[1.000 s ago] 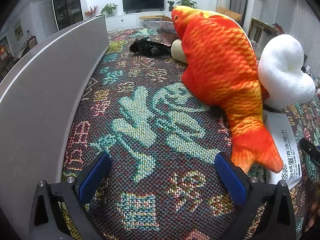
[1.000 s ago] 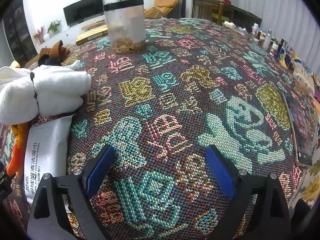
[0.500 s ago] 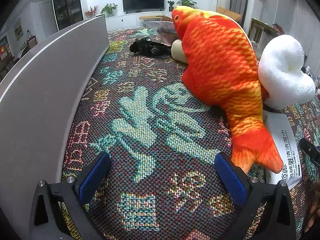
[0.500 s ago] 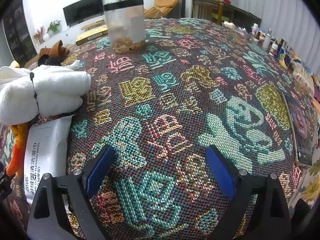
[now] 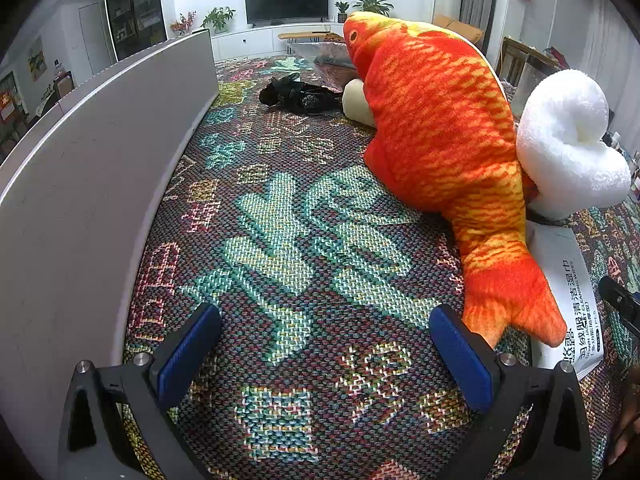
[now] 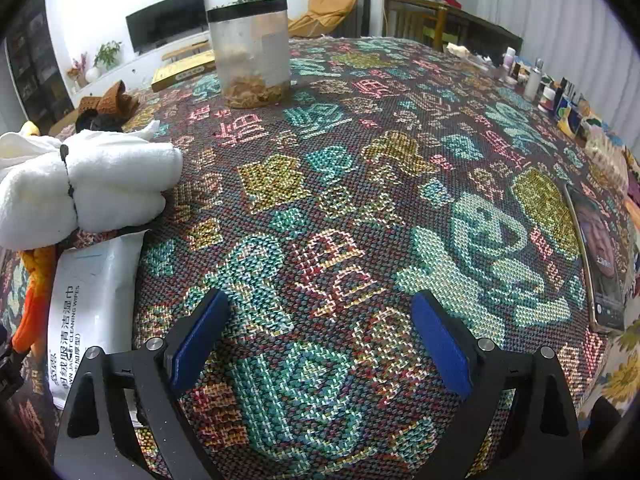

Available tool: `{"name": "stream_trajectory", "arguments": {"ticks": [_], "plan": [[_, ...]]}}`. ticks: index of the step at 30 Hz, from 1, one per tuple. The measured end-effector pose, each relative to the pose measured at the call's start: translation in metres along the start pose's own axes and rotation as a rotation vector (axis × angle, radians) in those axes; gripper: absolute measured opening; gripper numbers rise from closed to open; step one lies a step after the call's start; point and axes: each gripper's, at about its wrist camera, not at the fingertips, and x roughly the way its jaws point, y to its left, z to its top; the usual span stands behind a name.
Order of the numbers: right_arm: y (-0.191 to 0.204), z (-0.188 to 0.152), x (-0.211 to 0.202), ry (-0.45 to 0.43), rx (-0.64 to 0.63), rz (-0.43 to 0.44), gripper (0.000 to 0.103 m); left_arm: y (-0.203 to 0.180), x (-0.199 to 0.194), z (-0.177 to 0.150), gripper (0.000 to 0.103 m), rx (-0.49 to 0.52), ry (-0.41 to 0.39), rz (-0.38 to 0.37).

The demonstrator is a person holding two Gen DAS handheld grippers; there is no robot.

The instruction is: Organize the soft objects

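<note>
A big orange plush fish (image 5: pixel 436 148) lies on the patterned cloth, its tail (image 5: pixel 508 304) just beyond my left gripper's right fingertip. A white plush toy (image 5: pixel 568 144) leans against it; it also shows at the left of the right wrist view (image 6: pixel 84 184). A black soft item (image 5: pixel 298 94) and a cream one (image 5: pixel 356 100) lie farther back. My left gripper (image 5: pixel 324 340) is open and empty above the cloth. My right gripper (image 6: pixel 320 332) is open and empty over bare cloth.
A grey panel (image 5: pixel 100 152) runs along the left. A white wipes pack (image 6: pixel 88 304) lies beside the fish tail. A clear canister (image 6: pixel 252 52), a brown item (image 6: pixel 108 100), a phone (image 6: pixel 600 260) and several small bottles (image 6: pixel 536 80) sit on the table.
</note>
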Motion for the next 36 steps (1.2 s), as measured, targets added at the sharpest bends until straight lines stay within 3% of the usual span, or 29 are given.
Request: {"name": "stream_trajectory", "arguments": {"ticks": [29, 36], "plan": [[-0.0002, -0.0004, -0.0003, -0.001, -0.002, 0.004, 0.095, 0.0003, -0.0004, -0.0002, 0.103, -0.001, 0.000, -0.001], [-0.0092, 0.0011, -0.0037, -0.013, 0.052, 0.068, 0.095, 0.0006, 0.0003, -0.0001, 0.103, -0.001, 0.000, -0.001]]}}
